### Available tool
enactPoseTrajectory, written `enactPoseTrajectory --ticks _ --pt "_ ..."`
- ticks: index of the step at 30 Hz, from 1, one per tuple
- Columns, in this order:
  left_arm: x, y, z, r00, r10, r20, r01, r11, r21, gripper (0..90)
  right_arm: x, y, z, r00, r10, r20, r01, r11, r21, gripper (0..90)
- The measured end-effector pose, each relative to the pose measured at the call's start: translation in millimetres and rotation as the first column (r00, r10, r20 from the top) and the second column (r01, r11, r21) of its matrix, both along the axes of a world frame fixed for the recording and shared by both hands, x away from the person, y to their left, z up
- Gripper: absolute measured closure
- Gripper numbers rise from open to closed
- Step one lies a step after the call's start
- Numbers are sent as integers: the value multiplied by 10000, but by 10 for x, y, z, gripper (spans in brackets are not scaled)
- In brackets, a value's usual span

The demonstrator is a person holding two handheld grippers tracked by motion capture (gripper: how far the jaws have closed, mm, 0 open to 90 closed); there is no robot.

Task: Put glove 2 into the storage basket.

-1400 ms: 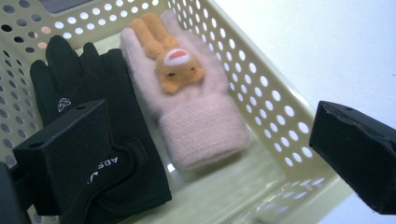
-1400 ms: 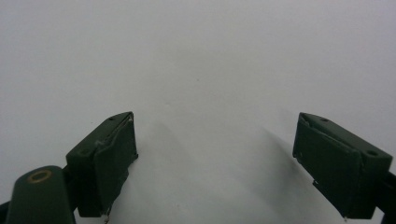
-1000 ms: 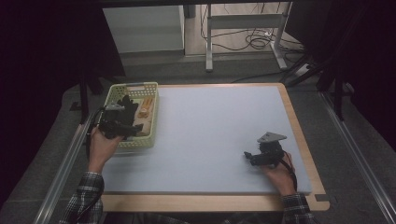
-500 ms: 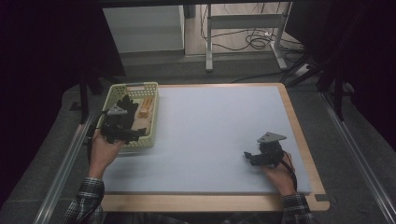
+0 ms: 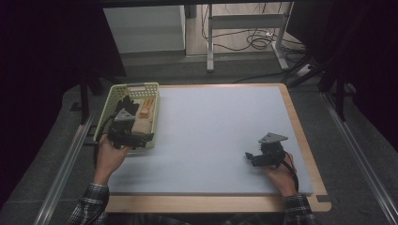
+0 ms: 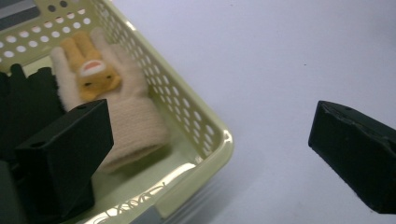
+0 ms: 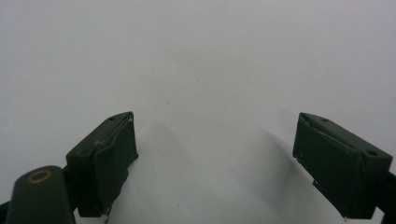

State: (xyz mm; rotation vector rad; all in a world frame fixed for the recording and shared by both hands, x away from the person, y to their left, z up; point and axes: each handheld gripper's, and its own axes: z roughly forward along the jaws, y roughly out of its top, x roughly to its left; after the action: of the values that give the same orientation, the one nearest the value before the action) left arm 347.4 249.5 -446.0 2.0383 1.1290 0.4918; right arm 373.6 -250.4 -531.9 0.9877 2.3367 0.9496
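Pale blue-grey matting covers a wooden table across the middle of the high view, with grey floor, metal legs and loose cables along the upper edge and darkness at both sides. At the left of that view the left gripper hovers over the near corner of a pale yellow perforated basket, jaws spread wide and empty astride its rim; inside lie a cream knitted glove with an orange animal face and a black glove beside it. Lower right, the right gripper rests low on the matting, jaws parted around nothing.
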Motion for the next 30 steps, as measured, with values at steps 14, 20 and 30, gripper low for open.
enactPoseTrajectory --ticks 14,20,30 --pt "-88 -220 -52 9982 -588 147 592 9980 -222 4 0 0 0 10000 8 9 -8 10000 -1 131" --pt "-119 -341 -82 9954 -933 223 939 9953 -238 4 -2 2 0 10000 -1 22 1 10000 0 130" --pt "-191 -597 -129 9869 -1562 391 1575 9870 -325 4 -3 3 0 10000 -4 40 4 10000 -8 130"
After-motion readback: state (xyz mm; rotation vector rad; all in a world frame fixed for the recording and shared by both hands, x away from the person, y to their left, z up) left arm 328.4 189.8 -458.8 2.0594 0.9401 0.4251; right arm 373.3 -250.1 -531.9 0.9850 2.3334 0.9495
